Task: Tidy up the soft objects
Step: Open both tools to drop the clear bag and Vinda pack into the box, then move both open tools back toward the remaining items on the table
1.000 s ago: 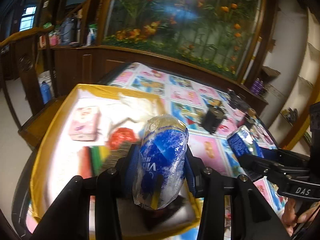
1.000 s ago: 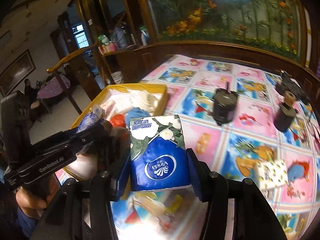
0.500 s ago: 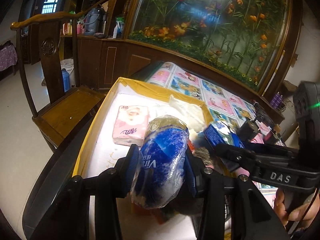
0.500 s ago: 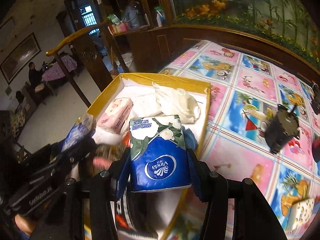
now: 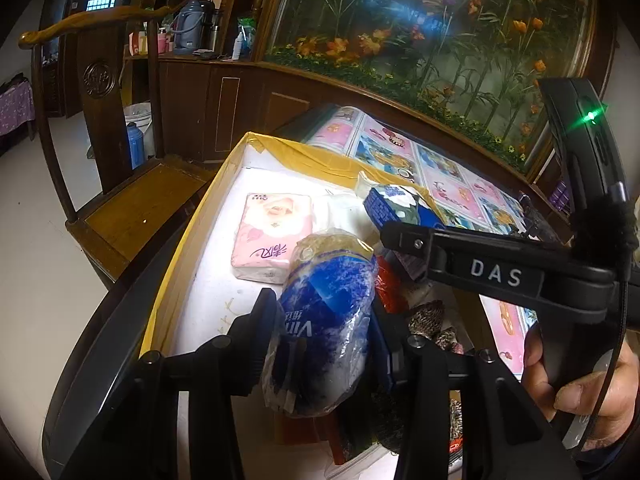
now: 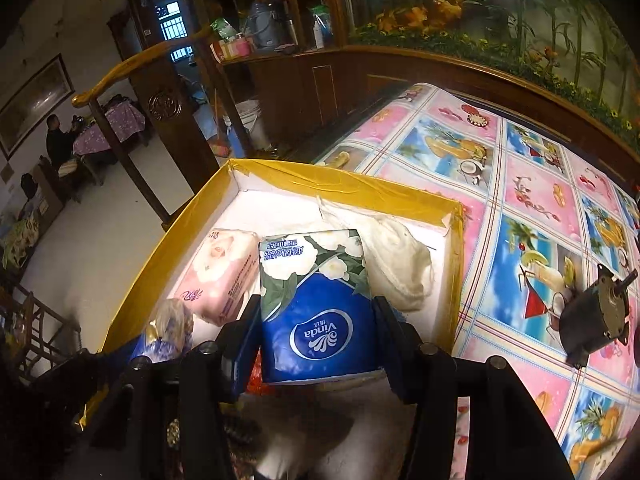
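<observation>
My left gripper (image 5: 320, 344) is shut on a crinkly blue-and-white tissue roll pack (image 5: 324, 320), held over the yellow-rimmed box (image 5: 192, 216). My right gripper (image 6: 316, 344) is shut on a blue flowered Vinda tissue pack (image 6: 316, 300), also above the box (image 6: 344, 178). In the left wrist view that pack (image 5: 394, 206) and the right gripper's black body show at the right, with a hand on its handle. A pink tissue pack (image 5: 274, 236) lies flat on the box's white floor, also seen in the right wrist view (image 6: 220, 276). A cream cloth (image 6: 396, 256) lies at the box's far right.
The box also holds a red item (image 5: 390, 292) and a knitted brown piece (image 5: 430, 318). A patterned tablecloth (image 6: 520, 208) covers the table, with a dark motor (image 6: 592, 312) on it at the right. A wooden chair (image 5: 120, 184) stands left of the table.
Both grippers have moved left from over the tablecloth to above the box, each keeping its pack. The right gripper travelled farther and now sits close beside the left one.
</observation>
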`<action>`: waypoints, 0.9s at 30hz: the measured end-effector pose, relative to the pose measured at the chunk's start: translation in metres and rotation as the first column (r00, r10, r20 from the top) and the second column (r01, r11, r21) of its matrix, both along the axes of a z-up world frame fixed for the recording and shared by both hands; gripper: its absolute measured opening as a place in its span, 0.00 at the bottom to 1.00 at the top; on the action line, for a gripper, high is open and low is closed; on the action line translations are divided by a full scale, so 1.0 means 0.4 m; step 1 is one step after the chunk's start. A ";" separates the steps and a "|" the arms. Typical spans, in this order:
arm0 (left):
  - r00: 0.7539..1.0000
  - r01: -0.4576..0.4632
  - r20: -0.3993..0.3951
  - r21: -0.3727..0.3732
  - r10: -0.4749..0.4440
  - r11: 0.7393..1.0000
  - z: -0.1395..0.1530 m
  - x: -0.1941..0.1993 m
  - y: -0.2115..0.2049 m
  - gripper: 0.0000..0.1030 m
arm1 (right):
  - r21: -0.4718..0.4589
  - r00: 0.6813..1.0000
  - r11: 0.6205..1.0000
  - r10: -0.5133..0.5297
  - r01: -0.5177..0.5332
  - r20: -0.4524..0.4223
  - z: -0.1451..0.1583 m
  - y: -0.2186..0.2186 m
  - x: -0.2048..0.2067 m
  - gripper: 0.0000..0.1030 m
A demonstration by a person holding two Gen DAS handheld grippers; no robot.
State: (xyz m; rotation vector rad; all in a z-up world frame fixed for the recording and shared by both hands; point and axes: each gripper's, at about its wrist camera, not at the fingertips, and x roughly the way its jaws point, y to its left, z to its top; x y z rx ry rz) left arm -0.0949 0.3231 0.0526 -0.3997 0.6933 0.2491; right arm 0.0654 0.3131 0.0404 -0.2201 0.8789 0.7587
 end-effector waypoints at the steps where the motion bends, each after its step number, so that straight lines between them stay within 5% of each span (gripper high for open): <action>1: 1.000 -0.002 -0.003 0.001 0.002 1.000 0.000 0.001 -0.001 0.41 | -0.005 1.000 1.000 0.004 -0.004 0.001 0.000 0.008 0.002 0.57; 5: 1.000 0.000 -0.006 0.006 0.000 1.000 0.003 0.003 -0.007 0.43 | -0.029 1.000 0.999 0.019 -0.019 0.019 0.003 0.031 0.002 0.58; 12: 1.000 0.001 0.017 -0.002 -0.001 1.000 0.015 -0.011 -0.014 0.69 | 0.034 1.000 0.999 0.026 -0.026 -0.010 0.025 -0.004 0.004 0.72; 27: 0.994 0.081 0.069 0.037 -0.083 0.996 0.095 -0.035 -0.142 0.70 | 0.209 0.997 0.975 -0.062 0.070 -0.047 0.083 -0.279 -0.042 0.72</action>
